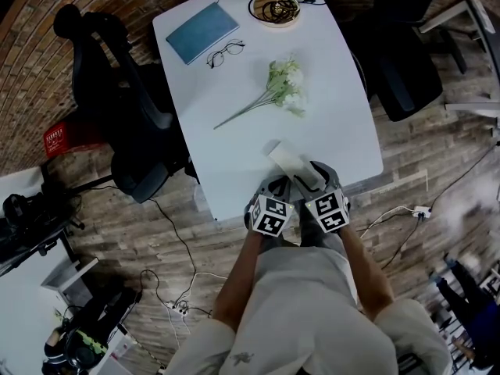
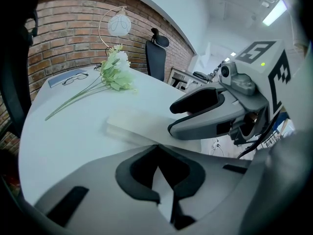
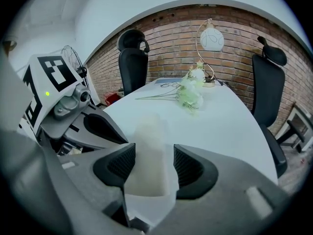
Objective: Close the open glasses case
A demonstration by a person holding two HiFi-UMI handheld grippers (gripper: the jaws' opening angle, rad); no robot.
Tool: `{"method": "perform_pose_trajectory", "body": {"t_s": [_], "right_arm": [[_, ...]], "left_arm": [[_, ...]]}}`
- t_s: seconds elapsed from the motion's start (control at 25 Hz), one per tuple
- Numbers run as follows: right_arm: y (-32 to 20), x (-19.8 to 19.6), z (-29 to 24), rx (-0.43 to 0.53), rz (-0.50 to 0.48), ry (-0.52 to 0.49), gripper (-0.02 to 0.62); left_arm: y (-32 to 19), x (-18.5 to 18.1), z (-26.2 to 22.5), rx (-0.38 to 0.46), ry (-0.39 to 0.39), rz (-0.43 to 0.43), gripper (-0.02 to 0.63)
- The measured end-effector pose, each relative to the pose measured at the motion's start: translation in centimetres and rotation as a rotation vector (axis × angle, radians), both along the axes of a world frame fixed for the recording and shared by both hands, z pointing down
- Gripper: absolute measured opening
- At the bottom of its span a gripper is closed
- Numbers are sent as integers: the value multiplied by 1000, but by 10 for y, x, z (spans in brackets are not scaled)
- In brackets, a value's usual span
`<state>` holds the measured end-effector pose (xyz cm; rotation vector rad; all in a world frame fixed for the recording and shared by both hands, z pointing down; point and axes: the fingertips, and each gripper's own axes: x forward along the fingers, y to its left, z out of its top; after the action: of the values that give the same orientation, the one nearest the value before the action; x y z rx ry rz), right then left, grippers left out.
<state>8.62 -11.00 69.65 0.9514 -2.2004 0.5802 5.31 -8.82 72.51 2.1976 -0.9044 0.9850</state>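
The white glasses case (image 1: 285,159) lies on the white table (image 1: 234,123) near its front edge. My right gripper (image 1: 312,176) is at its near end. In the right gripper view the case (image 3: 151,151) fills the gap of the right gripper (image 3: 154,163), with both pads against its sides. My left gripper (image 1: 275,187) is just left of the case, and in its own view the left gripper (image 2: 157,155) has its pads meeting with nothing between them. The case (image 2: 139,124) lies pale and flat just beyond. I cannot tell how its lid stands.
Farther back on the table lie artificial flowers (image 1: 277,88), eyeglasses (image 1: 225,53), a blue notebook (image 1: 201,31) and a round tray (image 1: 275,8) under a lamp. Black office chairs (image 1: 129,123) (image 1: 398,69) stand on both sides. Cables (image 1: 176,248) run over the floor.
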Motion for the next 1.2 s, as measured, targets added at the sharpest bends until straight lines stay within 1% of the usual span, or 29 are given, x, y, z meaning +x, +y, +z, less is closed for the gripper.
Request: {"method": "perform_pose_trajectory", "body": {"t_s": [0.32, 0.56, 0.72, 0.92, 1.04, 1.2], "right_arm": [[1, -2, 3, -6, -1, -7, 247], [-1, -1, -2, 12, 11, -9, 247], [-3, 2, -11, 34, 30, -21, 247], [-10, 6, -30, 74, 64, -37, 247], [-13, 9, -44, 103, 88, -49, 247], [-18, 14, -67, 149, 129, -63, 247]], "left_arm": [[5, -4, 4, -21, -14, 2, 5], [2, -11, -1, 0, -8, -15, 5], [-7, -18, -15, 48, 13, -53, 5], [-23, -27, -42, 139, 45, -84, 5], [-33, -32, -61, 194, 57, -88, 5], [-43, -31, -84, 242, 94, -81, 5]]}}
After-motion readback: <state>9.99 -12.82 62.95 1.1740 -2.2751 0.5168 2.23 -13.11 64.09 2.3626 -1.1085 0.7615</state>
